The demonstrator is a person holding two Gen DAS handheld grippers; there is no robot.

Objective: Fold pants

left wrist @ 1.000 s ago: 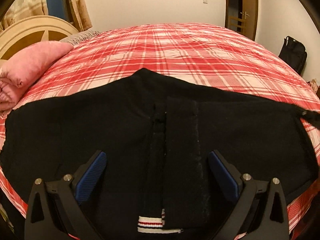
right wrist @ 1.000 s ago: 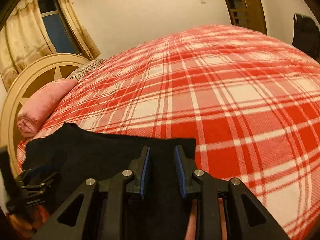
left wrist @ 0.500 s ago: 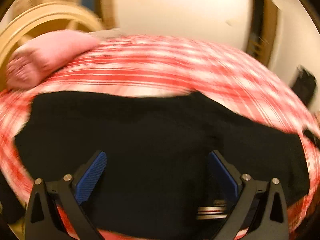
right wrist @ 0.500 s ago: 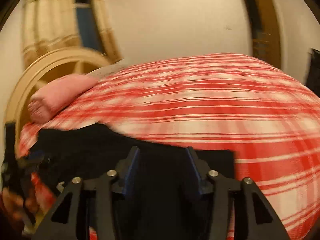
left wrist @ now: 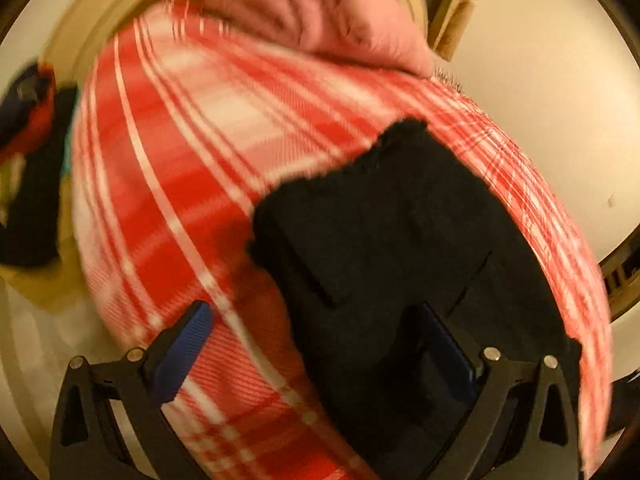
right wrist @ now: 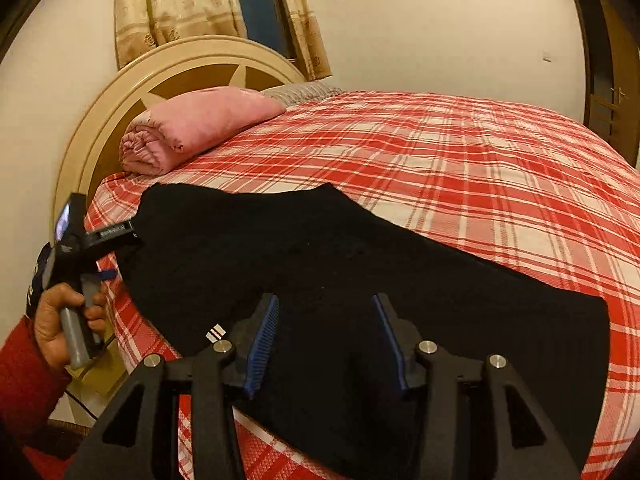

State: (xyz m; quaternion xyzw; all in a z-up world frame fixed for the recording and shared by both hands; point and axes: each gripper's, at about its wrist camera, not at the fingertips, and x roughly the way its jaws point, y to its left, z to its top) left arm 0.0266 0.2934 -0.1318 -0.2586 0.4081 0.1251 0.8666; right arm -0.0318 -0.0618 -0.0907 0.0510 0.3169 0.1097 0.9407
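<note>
The black pants (right wrist: pixel 320 256) lie folded in a long band across the red plaid bedspread (right wrist: pixel 480 168), with a small white-striped tag (right wrist: pixel 216 332) near the front edge. My right gripper (right wrist: pixel 326 344) hovers open above their middle, with nothing pinched between its blue pads (right wrist: pixel 262 340). A hand holds my left gripper (right wrist: pixel 120 254) at the pants' left end, by the bed's edge. In the blurred, rolled left wrist view, the left gripper (left wrist: pixel 320 352) is wide open. One of its fingers is over the pants (left wrist: pixel 400 240) and the other over the bedspread (left wrist: pixel 180 200).
A rolled pink blanket (right wrist: pixel 192 128) lies by the round cream headboard (right wrist: pixel 192 64) at the back left. A curtained window (right wrist: pixel 260 4) is behind it and a door (right wrist: pixel 612 80) is at the right. The person's red sleeve (right wrist: pixel 20 380) shows at the lower left.
My right gripper's jaws have widened, and it has drawn back and turned toward the headboard. My left gripper has swung from the pants' middle to their left end and rolled sharply.
</note>
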